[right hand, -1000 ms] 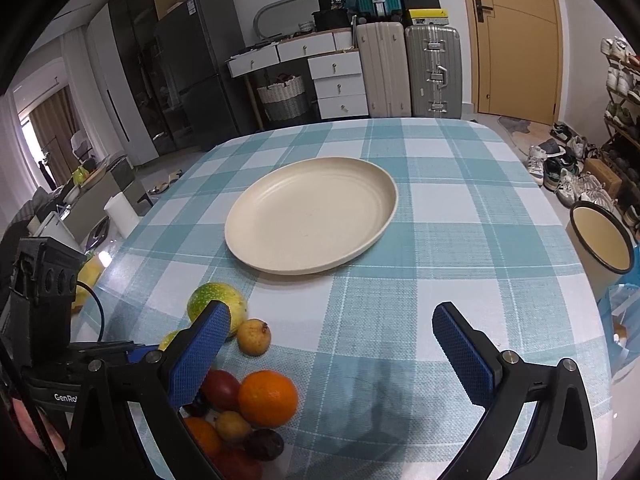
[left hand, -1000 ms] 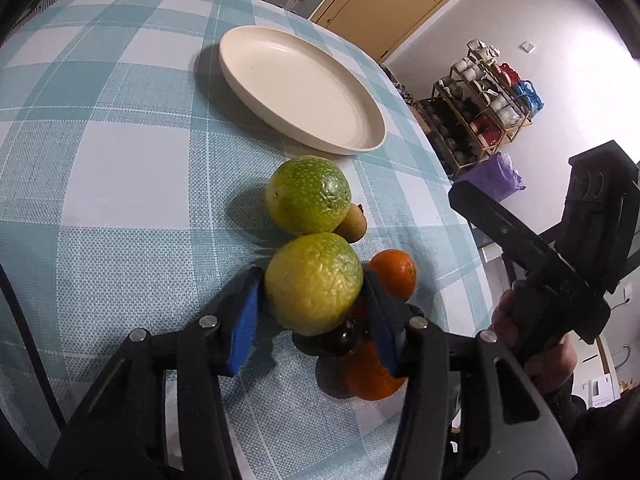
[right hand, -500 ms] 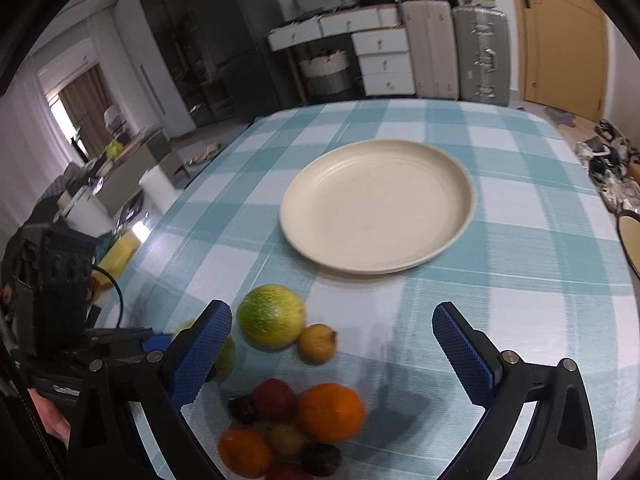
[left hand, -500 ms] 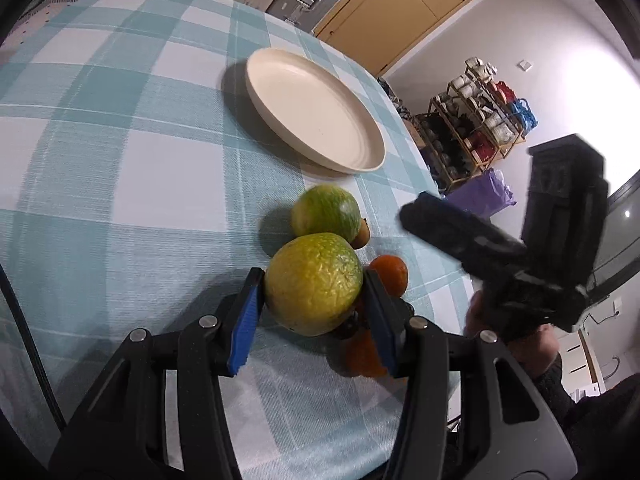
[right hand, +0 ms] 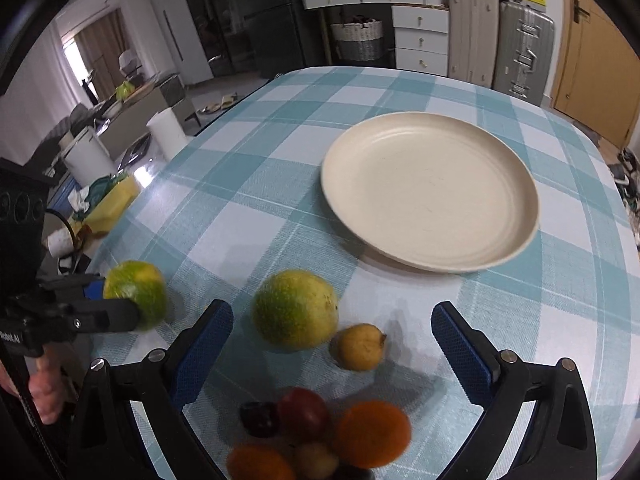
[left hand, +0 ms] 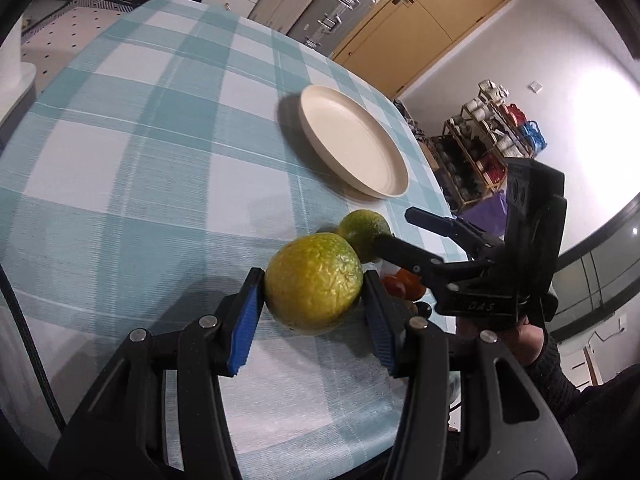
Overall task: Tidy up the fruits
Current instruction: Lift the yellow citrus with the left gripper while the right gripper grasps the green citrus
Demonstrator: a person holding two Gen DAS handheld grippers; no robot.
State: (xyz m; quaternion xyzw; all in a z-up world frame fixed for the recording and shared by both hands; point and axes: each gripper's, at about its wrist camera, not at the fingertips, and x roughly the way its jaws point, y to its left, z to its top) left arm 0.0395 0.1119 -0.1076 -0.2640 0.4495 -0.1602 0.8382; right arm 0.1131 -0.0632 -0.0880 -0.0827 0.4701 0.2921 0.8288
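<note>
Two close wrist views across the table (left hand: 120,168), both sharing the plate (right hand: 430,192).

Yellow-green fruit (left hand: 313,283), cream plate (left hand: 356,146), teal-white checked tablecloth (left hand: 132,152)

light: wall (left hand: 592,92) being washed out by glare | blur: near fruits (right hand: 320,436) being smeared | edges: being bent, vignetted

Both handheld grippers are matte black plastic, their jaws lined with ribbed blue pads and fastened by silver screws: left gripper (left hand: 314,312), right gripper (right hand: 332,344). White lettering marks each body. A black cable (left hand: 28,344) trails the left unit. Bare-skinned hands show, the right hand (left hand: 528,336) dark-sleeved.
</note>
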